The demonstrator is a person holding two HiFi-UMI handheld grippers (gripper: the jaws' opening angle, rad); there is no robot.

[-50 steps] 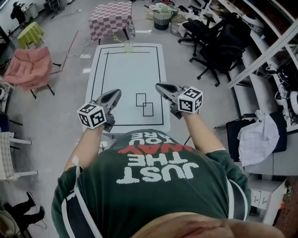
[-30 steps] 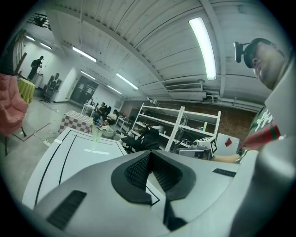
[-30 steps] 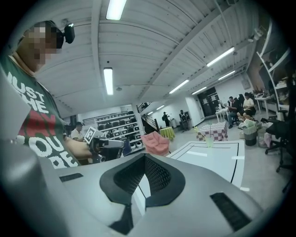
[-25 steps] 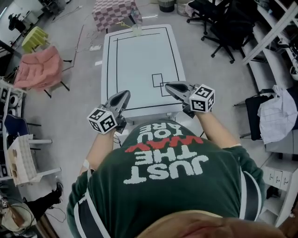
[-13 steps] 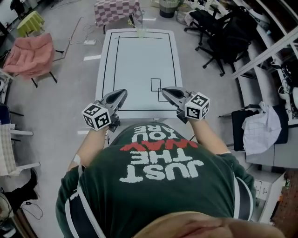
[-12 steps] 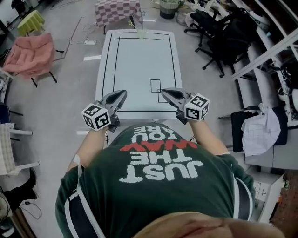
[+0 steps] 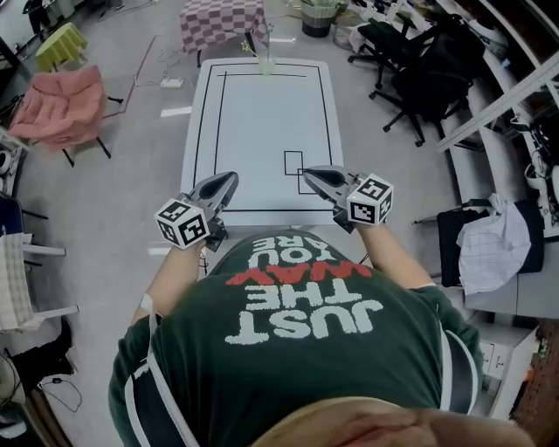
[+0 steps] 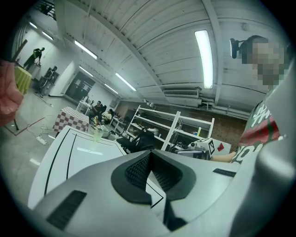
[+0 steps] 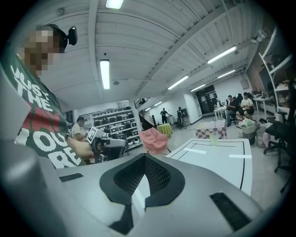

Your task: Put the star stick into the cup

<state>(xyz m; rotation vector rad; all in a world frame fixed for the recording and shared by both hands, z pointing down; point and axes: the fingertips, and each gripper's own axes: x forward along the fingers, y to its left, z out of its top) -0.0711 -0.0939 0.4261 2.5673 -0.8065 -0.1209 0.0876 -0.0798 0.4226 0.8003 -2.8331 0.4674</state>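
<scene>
A clear greenish cup (image 7: 265,63) stands at the far edge of the white table (image 7: 253,131), and the thin star stick (image 7: 254,49) leans out of it to the left. The cup also shows small in the left gripper view (image 8: 96,134) and the right gripper view (image 9: 213,137). My left gripper (image 7: 225,181) hovers at the table's near edge, shut with nothing in it. My right gripper (image 7: 307,173) hovers beside it over the near right part, also shut and empty. Both are far from the cup.
Black lines frame the table, with two small overlapping rectangles (image 7: 295,168) near the right gripper. A checkered table (image 7: 220,19) stands behind the cup, a pink chair (image 7: 59,100) at left, and black office chairs (image 7: 419,65) and shelving at right.
Both grippers stay shut at the table's near edge, side by side. Only the head view sways a little; the cup and stick have not moved.
</scene>
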